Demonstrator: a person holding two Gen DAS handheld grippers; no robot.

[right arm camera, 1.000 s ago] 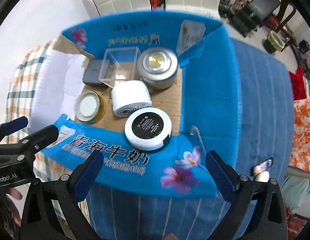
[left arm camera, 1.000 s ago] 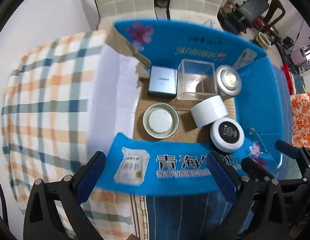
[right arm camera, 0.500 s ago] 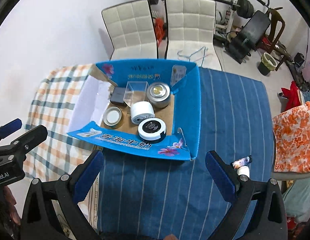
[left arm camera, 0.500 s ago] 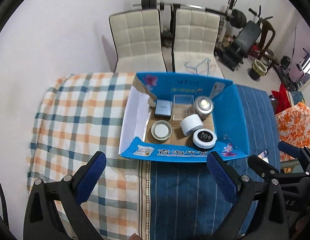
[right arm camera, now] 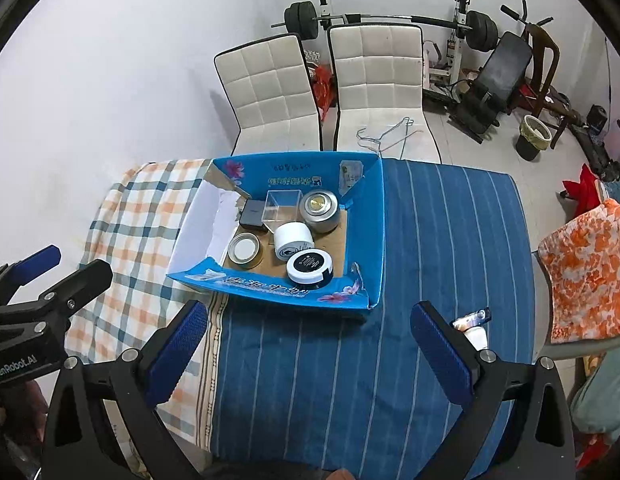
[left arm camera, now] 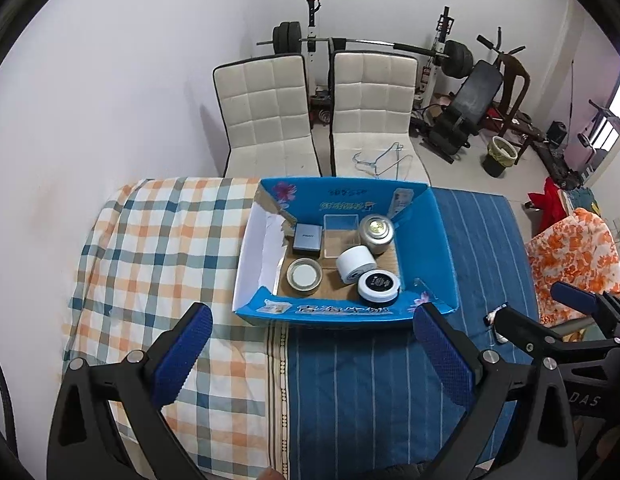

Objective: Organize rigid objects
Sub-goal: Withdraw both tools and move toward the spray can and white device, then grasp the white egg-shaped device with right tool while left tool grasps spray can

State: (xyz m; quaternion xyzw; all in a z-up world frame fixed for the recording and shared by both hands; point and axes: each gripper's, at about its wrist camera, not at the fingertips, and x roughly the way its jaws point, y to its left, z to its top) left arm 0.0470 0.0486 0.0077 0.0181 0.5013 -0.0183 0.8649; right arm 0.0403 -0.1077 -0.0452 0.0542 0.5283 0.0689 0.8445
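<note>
Left claw [left arm camera: 310,354] spread wide, empty; right claw [right arm camera: 310,350] likewise, alongside.

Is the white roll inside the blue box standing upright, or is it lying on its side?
On its side. In the right wrist view the white roll shows its curved wall on top and a round end toward the camera, resting on the blue box floor.

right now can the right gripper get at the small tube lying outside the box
Probably yes. The right gripper is open and empty, and the small tube lies in the open on the blue striped cloth beside its right finger, outside the blue box, with nothing covering it.
</note>
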